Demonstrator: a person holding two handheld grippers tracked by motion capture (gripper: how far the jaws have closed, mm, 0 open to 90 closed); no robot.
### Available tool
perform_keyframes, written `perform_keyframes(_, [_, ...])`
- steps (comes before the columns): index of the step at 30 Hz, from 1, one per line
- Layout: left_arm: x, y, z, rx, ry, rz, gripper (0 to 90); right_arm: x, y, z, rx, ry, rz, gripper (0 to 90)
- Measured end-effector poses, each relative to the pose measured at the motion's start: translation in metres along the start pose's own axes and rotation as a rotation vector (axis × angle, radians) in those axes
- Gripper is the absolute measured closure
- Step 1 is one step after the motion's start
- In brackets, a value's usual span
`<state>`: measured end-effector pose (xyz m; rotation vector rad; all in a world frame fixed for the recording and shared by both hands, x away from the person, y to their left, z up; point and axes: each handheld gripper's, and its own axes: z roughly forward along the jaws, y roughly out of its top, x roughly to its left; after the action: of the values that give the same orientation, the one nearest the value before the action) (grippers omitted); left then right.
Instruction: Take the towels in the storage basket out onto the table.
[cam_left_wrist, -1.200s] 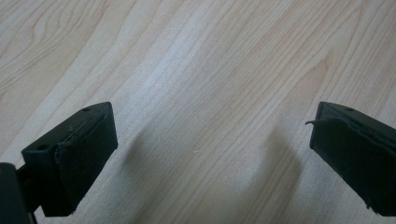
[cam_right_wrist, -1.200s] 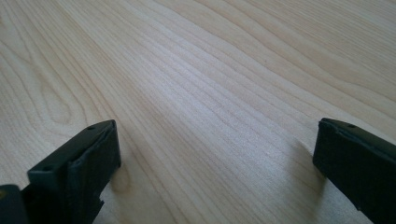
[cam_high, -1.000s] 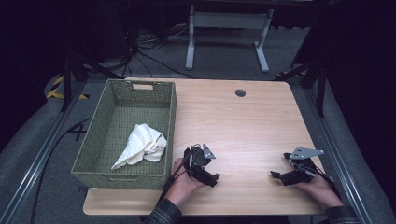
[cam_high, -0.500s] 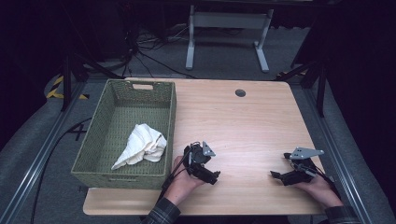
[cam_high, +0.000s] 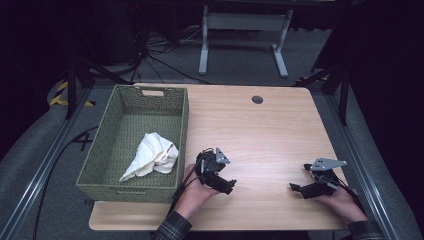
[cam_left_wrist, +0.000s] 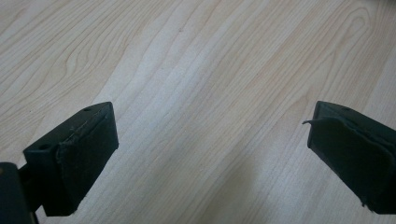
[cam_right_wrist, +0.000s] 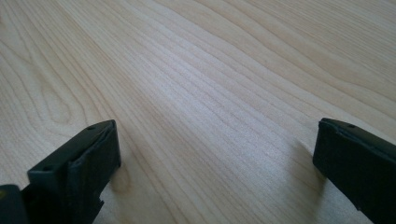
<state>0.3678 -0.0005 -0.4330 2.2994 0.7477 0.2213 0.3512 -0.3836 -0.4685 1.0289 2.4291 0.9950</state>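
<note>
I read the white cloth (cam_high: 152, 156) as already in the basket (cam_high: 131, 186); my left gripper (cam_high: 224, 184) and right gripper (cam_high: 296, 188) rest on the counter (cam_high: 260, 135), fingers spread, empty.

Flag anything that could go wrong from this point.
Both tongs are open and hold nothing. The left tongs sit close to the basket, so a reach for the white cloth might catch its wall and shove it. The right tongs rest near the table's front edge, so that hand could slip off.
</note>
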Motion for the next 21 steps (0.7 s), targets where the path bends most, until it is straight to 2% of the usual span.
perform_keyframes(10, [0.0,0.006,-0.008,-0.006,0.01,0.006,2.3,0.0,0.0,0.0,0.0,0.0,0.0,1.0])
perform_keyframes(11, [0.0,0.006,-0.008,-0.01,0.005,-0.008,2.3,0.0,0.0,0.0,0.0,0.0,0.0,1.0])
perform_keyframes(12, [0.0,0.007,-0.008,-0.017,0.007,-0.003,2.4,0.0,0.0,0.0,0.0,0.0,0.0,1.0])
perform_keyframes(21, [0.0,0.011,-0.012,-0.006,0.01,-0.005,2.3,0.0,0.0,0.0,0.001,-0.001,-0.004,0.2])
